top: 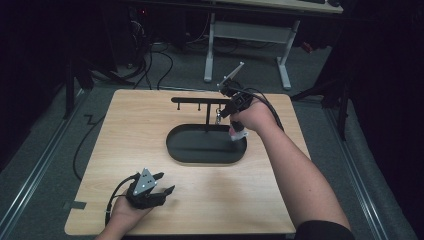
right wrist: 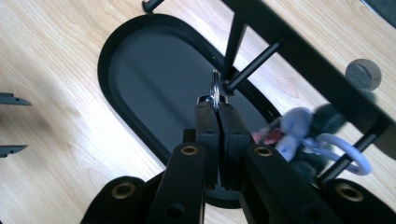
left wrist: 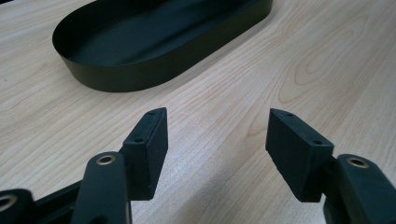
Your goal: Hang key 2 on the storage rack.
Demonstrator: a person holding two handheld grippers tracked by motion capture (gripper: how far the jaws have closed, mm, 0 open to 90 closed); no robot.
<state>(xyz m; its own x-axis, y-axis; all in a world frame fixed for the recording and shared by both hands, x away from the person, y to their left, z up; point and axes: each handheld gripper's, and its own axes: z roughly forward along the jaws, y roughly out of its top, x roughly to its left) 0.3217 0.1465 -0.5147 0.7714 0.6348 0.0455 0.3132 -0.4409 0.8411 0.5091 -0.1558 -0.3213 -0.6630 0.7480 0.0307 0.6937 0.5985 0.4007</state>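
Note:
A black oval tray (top: 176, 150) lies mid-table, and a black rack (top: 190, 100) with short pegs rises from it. My right gripper (top: 224, 112) is shut on a small metal key ring (right wrist: 215, 89), held upright right beside a peg (right wrist: 254, 62) of the rack (right wrist: 299, 51). On another peg to the right hangs a keychain with a bluish plush (right wrist: 299, 133) and a lilac loop (right wrist: 343, 150). My left gripper (top: 167, 182) rests on the wood near the front left, open (left wrist: 217, 140) with nothing between its jaws, pointing toward the tray (left wrist: 116, 77).
The wooden table (top: 130, 130) has bare surface to the left of and in front of the tray. A small grey round disc (right wrist: 363, 73) lies on the wood beyond the rack. Cables and a desk frame (top: 247, 30) stand on the floor behind the table.

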